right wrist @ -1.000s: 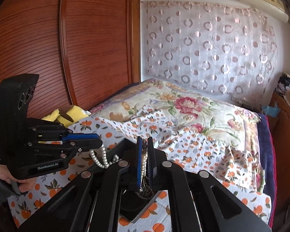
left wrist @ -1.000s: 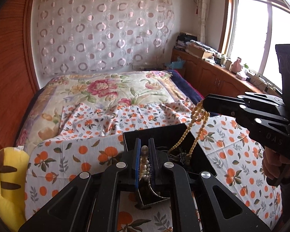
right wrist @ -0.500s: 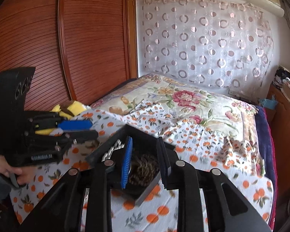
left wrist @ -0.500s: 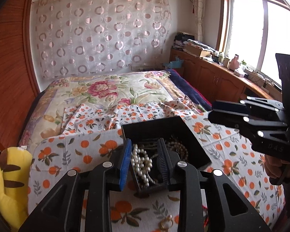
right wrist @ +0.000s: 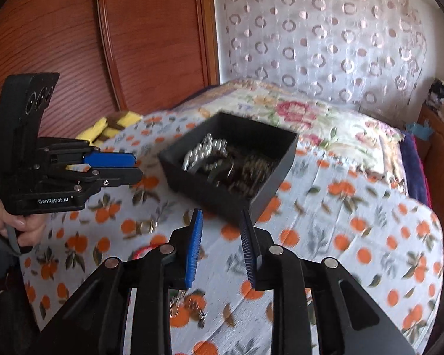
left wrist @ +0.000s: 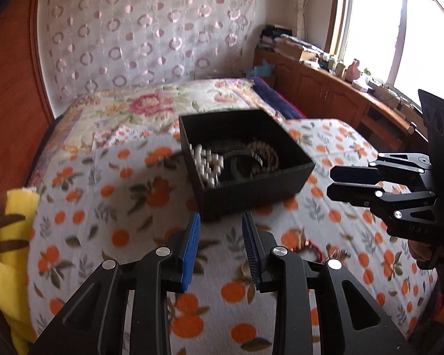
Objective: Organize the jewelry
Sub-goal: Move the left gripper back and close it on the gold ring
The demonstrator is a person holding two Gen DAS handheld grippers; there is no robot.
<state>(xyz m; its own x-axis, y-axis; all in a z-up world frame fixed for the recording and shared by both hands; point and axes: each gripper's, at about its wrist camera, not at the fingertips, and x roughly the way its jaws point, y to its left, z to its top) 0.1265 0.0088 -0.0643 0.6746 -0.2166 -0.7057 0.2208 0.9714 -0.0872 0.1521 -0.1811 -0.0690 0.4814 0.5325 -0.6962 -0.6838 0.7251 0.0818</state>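
Note:
A black open box (left wrist: 251,195) stands on the orange-print cloth and holds a white pearl necklace (left wrist: 207,162) and brown beads (left wrist: 266,153). My left gripper (left wrist: 221,222) is open just in front of the box's near wall, with nothing between its fingers. My right gripper (left wrist: 331,182) hangs to the right of the box, slightly parted and empty. In the right wrist view the box (right wrist: 269,183) sits ahead of my open right gripper (right wrist: 221,219), with pearls (right wrist: 201,151) inside. My left gripper (right wrist: 137,167) is at the left. A red bracelet (left wrist: 309,245) lies on the cloth.
Loose pieces lie on the cloth: a gold piece (right wrist: 146,226), a red bracelet (right wrist: 142,251) and a silver chain (right wrist: 186,307). A yellow plush toy (left wrist: 3,236) sits at the bed's left edge. A wooden wardrobe (right wrist: 103,44) stands on the left, cabinets (left wrist: 325,88) on the right.
Both grippers were shut on necklaces over the box. They opened, dropped the pearls and beads into it, then drew back and down toward the near cloth.

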